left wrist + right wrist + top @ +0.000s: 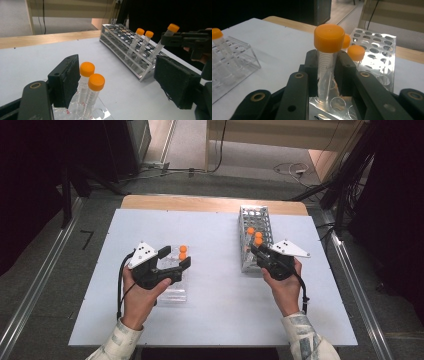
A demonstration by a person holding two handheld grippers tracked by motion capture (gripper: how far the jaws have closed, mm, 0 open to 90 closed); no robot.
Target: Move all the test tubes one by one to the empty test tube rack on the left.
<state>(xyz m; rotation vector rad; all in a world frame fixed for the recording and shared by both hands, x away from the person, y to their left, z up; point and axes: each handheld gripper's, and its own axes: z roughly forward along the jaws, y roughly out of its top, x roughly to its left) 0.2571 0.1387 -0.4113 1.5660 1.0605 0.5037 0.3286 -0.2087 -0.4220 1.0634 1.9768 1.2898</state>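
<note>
Two orange-capped tubes stand upright in a clear plastic rack at the table's left. My left gripper is open, one jaw on each side of these tubes, with the pads apart from them. A metal tube rack lies at the right and holds two more capped tubes. At the rack's near end my right gripper is shut on a clear tube with an orange cap. The tube's lower end sits in a hole of the rack, and it leans slightly in the left gripper view.
The white table top has bare room between the two racks and toward its front edge. Many holes of the metal rack are vacant. A wooden strip runs along the table's far edge, with cables on the floor beyond.
</note>
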